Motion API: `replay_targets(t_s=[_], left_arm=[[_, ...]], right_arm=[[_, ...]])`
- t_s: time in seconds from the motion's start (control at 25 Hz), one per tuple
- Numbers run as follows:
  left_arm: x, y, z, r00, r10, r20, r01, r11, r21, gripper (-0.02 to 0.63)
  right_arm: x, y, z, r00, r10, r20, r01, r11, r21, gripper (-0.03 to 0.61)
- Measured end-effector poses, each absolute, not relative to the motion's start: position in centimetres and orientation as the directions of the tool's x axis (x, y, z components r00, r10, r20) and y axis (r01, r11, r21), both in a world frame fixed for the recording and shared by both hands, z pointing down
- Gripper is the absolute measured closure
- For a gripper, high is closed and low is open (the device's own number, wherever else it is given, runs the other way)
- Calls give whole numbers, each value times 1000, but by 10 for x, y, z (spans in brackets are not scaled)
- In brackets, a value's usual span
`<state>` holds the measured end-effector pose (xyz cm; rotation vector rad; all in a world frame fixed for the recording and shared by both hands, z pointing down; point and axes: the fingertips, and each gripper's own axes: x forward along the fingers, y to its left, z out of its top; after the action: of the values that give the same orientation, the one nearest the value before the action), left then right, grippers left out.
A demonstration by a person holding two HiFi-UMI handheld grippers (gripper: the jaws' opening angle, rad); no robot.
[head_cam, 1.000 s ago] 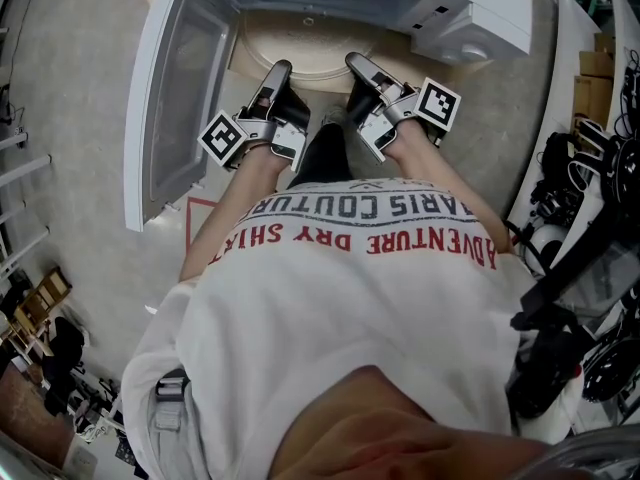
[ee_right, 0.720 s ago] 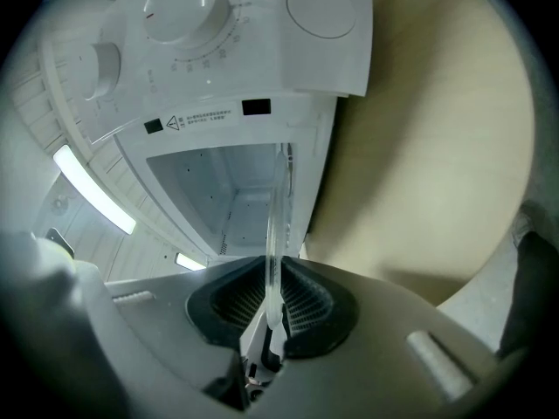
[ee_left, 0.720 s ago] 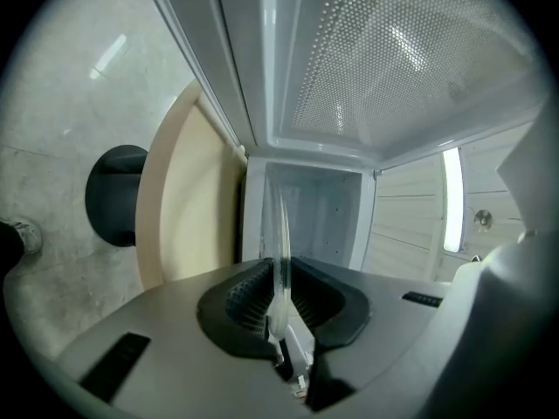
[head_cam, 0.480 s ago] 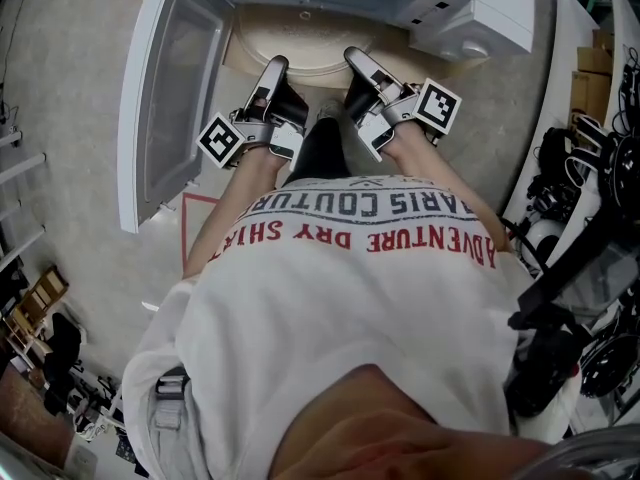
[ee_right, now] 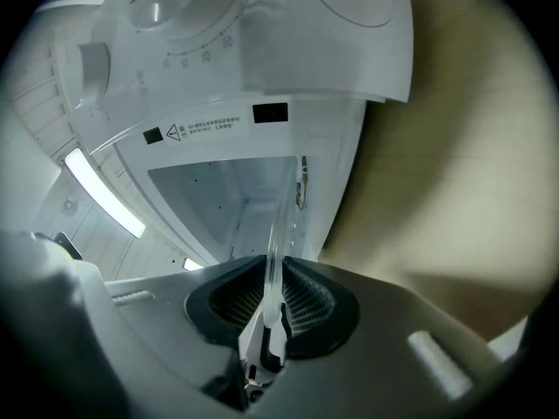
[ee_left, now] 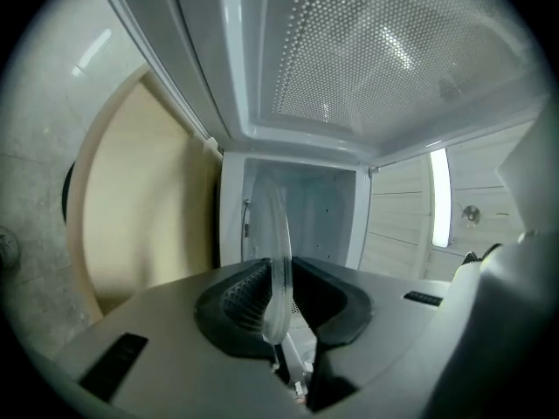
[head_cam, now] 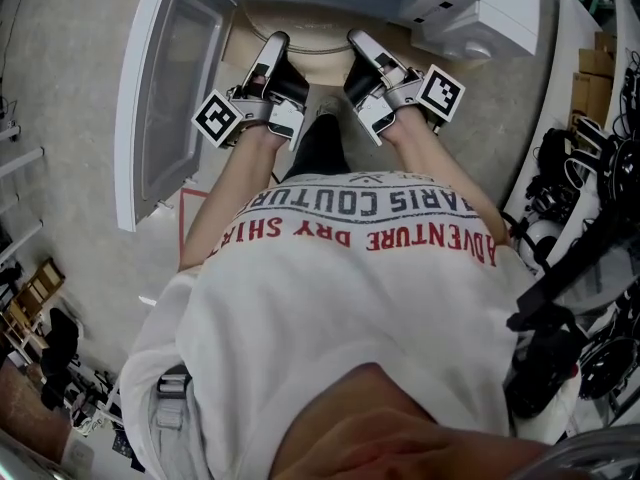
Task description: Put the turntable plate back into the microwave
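The turntable plate [ee_left: 278, 251] is clear glass and stands on edge between my left gripper's [ee_left: 279, 308] ribbed pads. In the right gripper view the same plate [ee_right: 272, 264] is pinched at its other rim by my right gripper [ee_right: 269, 308]. Both views look into the white microwave's open cavity [ee_left: 301, 216] just ahead. In the head view the left gripper [head_cam: 274, 50] and right gripper [head_cam: 362, 48] reach side by side toward the microwave [head_cam: 470, 8]. The glass between them hardly shows there.
The microwave door [head_cam: 165, 98] hangs open at the left. The oven stands on a round beige table [head_cam: 300, 30]. Its control knob [ee_right: 87, 64] sits right of the cavity. Racks with cables [head_cam: 600, 168] line the right side. Red tape [head_cam: 190, 208] marks the floor.
Both grippers have moved forward with the plate, closer to the microwave opening. The grip on the plate is unchanged.
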<state>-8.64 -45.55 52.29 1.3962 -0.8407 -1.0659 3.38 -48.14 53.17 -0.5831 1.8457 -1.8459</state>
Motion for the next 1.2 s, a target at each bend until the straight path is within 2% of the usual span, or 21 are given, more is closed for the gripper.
replay_targets(t_s=[0.4, 0.72, 0.88, 1.2], left_arm=[[-92, -474, 524, 345, -933, -100, 95, -71, 993, 555], [-88, -489, 521, 360, -928, -96, 91, -67, 994, 555], [-86, -496, 521, 361, -928, -98, 102, -65, 993, 555], [-86, -502, 520, 344, -931, -122, 160, -70, 985, 555]], right_arm=[[27, -496, 532, -787, -616, -35, 64, -26, -998, 526], [6, -488, 525, -820, -566, -80, 123, -38, -992, 526], [-6, -485, 523, -847, -528, -64, 99, -38, -994, 526], [-6, -492, 525, -845, -535, -14, 23, -10, -1000, 538]])
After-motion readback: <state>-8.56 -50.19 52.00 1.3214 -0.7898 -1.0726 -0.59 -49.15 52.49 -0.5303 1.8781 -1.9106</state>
